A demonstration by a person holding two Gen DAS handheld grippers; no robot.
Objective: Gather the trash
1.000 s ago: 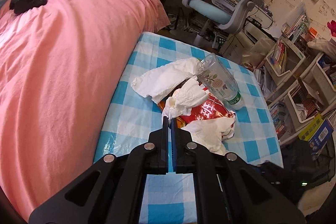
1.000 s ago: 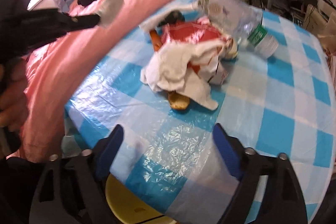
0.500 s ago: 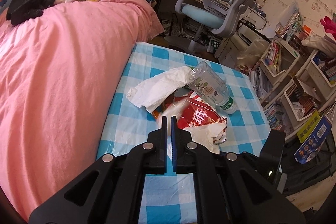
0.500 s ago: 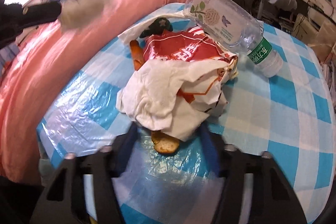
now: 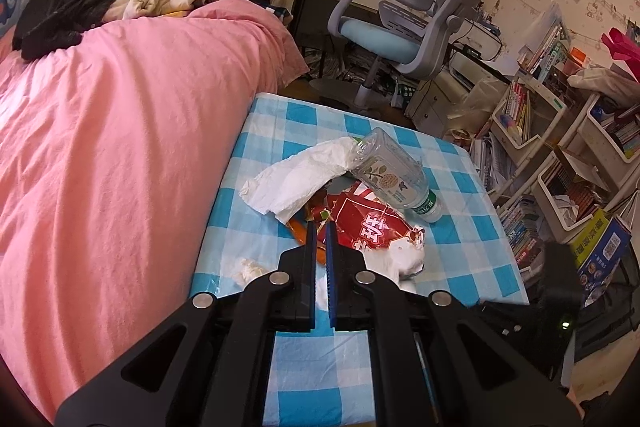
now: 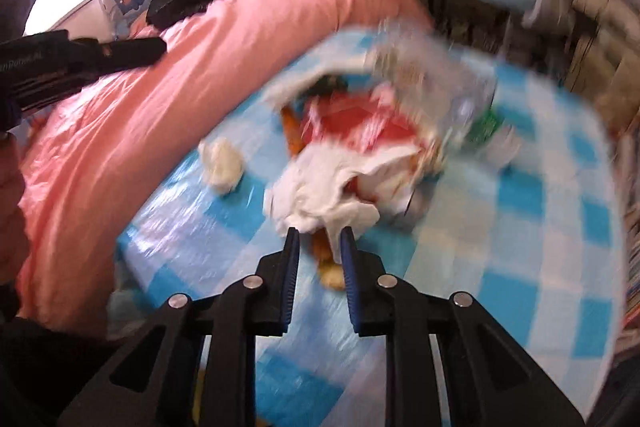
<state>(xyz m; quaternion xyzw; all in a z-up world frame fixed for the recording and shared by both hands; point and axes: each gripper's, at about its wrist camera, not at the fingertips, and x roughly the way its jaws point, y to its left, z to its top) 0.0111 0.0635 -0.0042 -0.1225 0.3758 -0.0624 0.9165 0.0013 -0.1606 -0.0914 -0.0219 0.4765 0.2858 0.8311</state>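
Now the right tool (image 6: pixel 319 242) has just been closing on the near edge of the white tissue (image 6: pixel 320 199), a soft fold of which sits between its narrowed blue pads; through the blur I cannot tell whether they truly bite. The left tool (image 5: pixel 319 235) is pressed together with nothing in it, raised above the heap.

That tissue is limp and nearly weightless, so a pinch on a bunched fold should lift it, though it may tear or drag its neighbours along. Behind it lies the red snack bag (image 5: pixel 370 227), crinkly and slick, best taken by a crumpled edge. The clear plastic bottle (image 5: pixel 394 179) leans across the bag; light, smooth and prone to roll, it probably wants a grip at its neck. A small tissue wad (image 5: pixel 249 269) lies apart near the table (image 5: pixel 472 227) edge by the pink bed (image 5: pixel 120 147).
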